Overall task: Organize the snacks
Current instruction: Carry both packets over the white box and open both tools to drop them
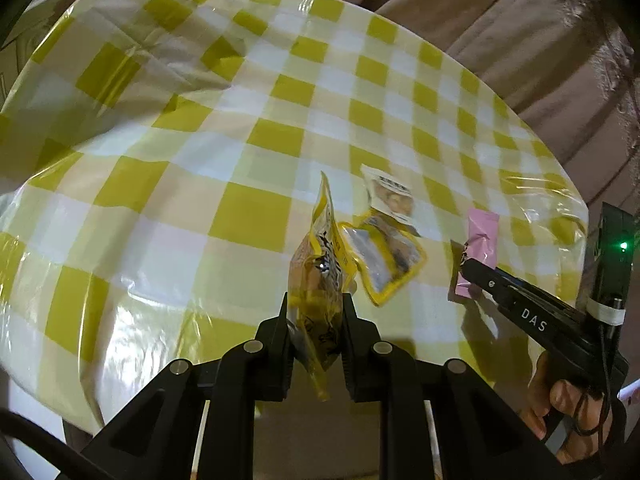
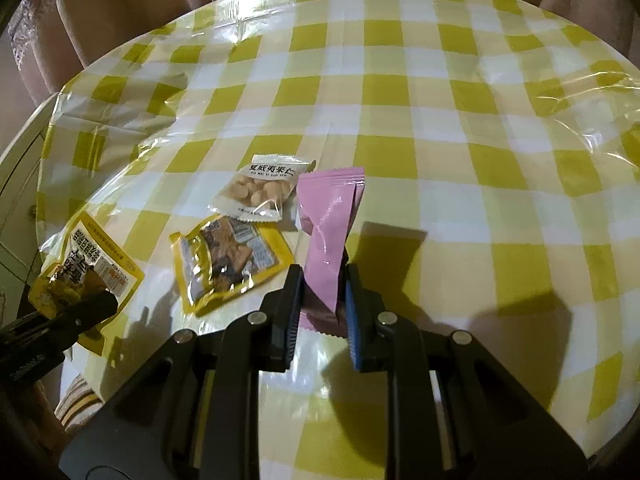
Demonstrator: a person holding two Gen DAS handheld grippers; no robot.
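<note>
My left gripper (image 1: 316,300) is shut on a yellow snack packet (image 1: 320,248), which stands on edge between the jaws above the table. In the right wrist view this gripper (image 2: 80,308) and its packet (image 2: 96,264) sit at the table's left edge. My right gripper (image 2: 323,276) is shut on the lower end of a pink wrapper (image 2: 330,216), which sticks up and forward from the jaws. The left wrist view shows that gripper (image 1: 468,264) and the pink wrapper (image 1: 482,232) at the right, with a hand on the handle.
A yellow-edged clear packet (image 2: 228,256) and a white packet of round nuts (image 2: 260,188) lie on the yellow-checked plastic tablecloth (image 2: 440,120) between the grippers. Brown upholstery (image 2: 120,12) rises behind the round table. A white cabinet (image 2: 16,184) stands at the left.
</note>
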